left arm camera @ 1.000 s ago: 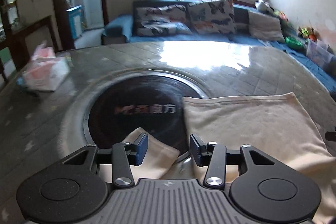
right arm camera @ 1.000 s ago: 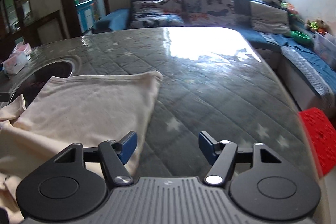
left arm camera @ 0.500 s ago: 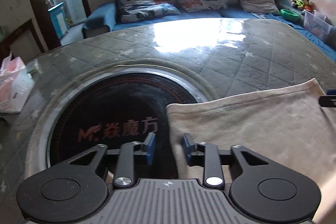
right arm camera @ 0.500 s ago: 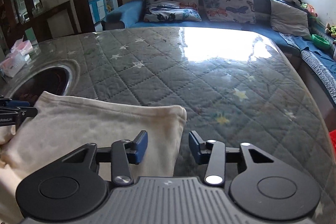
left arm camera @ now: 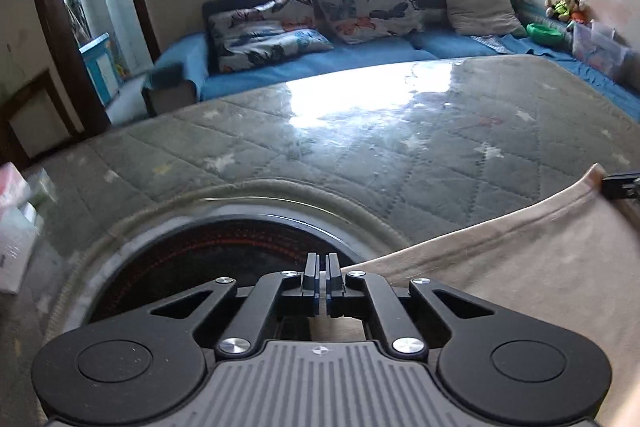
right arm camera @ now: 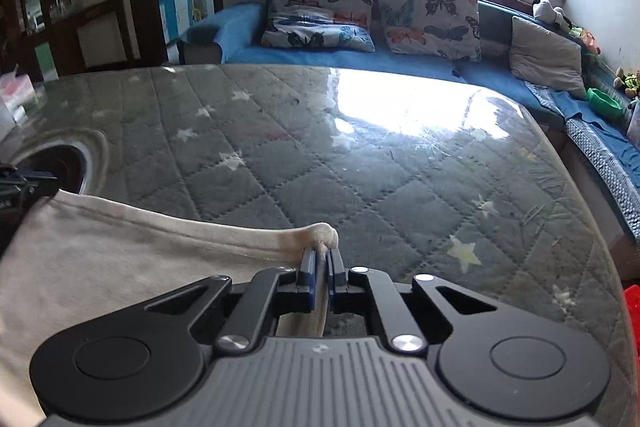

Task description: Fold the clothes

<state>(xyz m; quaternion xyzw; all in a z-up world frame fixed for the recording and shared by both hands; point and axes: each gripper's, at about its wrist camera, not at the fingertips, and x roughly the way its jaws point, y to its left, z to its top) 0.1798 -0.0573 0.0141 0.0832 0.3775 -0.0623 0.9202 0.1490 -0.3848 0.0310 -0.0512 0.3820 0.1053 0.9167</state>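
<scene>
- The right gripper (right arm camera: 322, 259) has its jaws clamped on the right corner of the cloth (right arm camera: 120, 267), a small bunch of fabric poking out past them.
- The left gripper (left arm camera: 321, 267) has its jaws pressed together at the cloth's left corner; a hold is likely.
- The cloth's far edge is stretched between both grippers, above the table (right arm camera: 360, 167).
- A round dark inset (left arm camera: 208, 259) lies beneath the left gripper.

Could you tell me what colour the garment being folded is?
Cream garment; right wrist view shows it best.

Beige cloth (left arm camera: 520, 291) lifted off quilted table, top edge taut btwn 2 pinched corners, rest draping down
</scene>
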